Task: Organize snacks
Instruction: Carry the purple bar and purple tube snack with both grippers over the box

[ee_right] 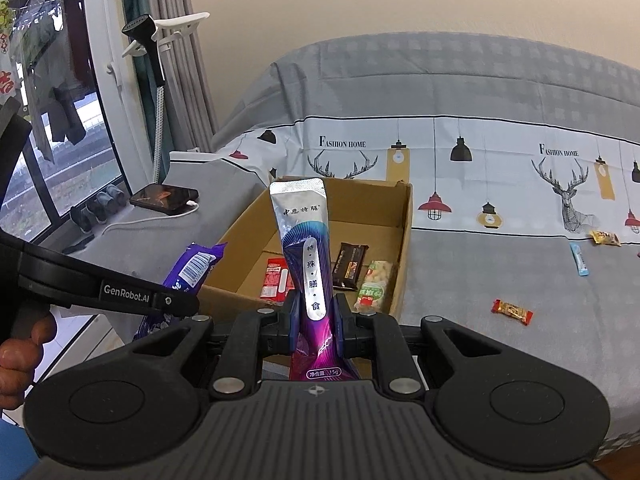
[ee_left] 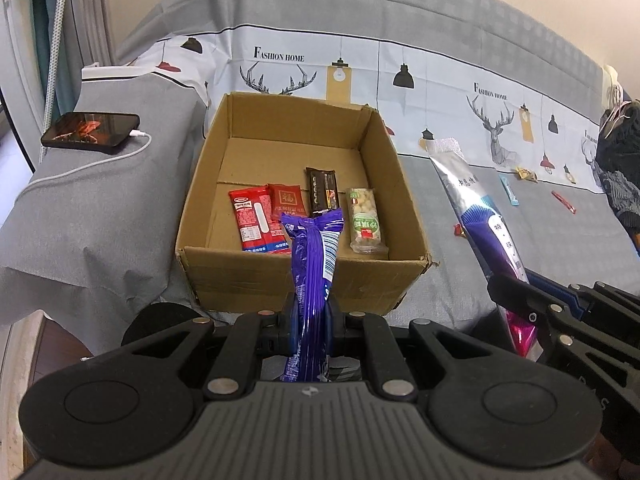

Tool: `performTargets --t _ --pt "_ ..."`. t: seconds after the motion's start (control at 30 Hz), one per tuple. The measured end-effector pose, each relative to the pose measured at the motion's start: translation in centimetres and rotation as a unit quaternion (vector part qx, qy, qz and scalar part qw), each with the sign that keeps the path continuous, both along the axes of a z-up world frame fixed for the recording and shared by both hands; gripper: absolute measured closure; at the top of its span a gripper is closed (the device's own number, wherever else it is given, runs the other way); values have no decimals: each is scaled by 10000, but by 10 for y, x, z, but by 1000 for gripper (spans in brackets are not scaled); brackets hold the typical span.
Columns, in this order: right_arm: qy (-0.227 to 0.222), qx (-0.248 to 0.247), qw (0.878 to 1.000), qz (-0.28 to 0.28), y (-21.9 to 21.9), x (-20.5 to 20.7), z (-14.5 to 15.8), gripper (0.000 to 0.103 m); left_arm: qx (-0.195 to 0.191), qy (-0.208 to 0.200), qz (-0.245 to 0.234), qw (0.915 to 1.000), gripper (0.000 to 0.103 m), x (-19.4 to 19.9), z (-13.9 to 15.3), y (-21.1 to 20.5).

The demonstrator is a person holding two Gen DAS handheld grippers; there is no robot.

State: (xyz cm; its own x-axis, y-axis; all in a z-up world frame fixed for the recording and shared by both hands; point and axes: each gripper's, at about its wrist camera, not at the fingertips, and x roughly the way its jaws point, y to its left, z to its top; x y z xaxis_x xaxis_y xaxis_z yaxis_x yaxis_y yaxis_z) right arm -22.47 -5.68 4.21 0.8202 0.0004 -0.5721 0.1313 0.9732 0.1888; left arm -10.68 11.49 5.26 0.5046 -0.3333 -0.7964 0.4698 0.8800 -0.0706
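A grey bedsheet (ee_right: 460,280) with a deer-print strip covers the bed under a cream wall, a window (ee_right: 52,140) at the left. The cardboard box (ee_left: 304,280) sits on it. The left gripper (ee_left: 310,320) pinches a purple packet (ee_left: 312,280); the right gripper (ee_right: 316,320) pinches a silver-purple pouch (ee_right: 308,240), both just before the box. A phone (ee_left: 90,130) lies nearby.

The left tongs (ee_left: 310,316) are matte black plastic with blue pads (ee_left: 295,312) inside the fingers, round silver screws at the link joints, a ribbed grey top plate bearing a small compass-like mark, and a raised disc at each side. The right tongs (ee_right: 316,322) are built the same. In the right wrist view, the left tongs' side arm at 9 o'clock carries white "GenRobot.AI" lettering.
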Motion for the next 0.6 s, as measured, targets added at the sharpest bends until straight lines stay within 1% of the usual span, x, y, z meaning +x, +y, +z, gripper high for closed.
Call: performTargets --t 0.6 --pt "165 85 9998 -21 0 8 -4 85 60 117 21 9999 90 9 -6 -6"
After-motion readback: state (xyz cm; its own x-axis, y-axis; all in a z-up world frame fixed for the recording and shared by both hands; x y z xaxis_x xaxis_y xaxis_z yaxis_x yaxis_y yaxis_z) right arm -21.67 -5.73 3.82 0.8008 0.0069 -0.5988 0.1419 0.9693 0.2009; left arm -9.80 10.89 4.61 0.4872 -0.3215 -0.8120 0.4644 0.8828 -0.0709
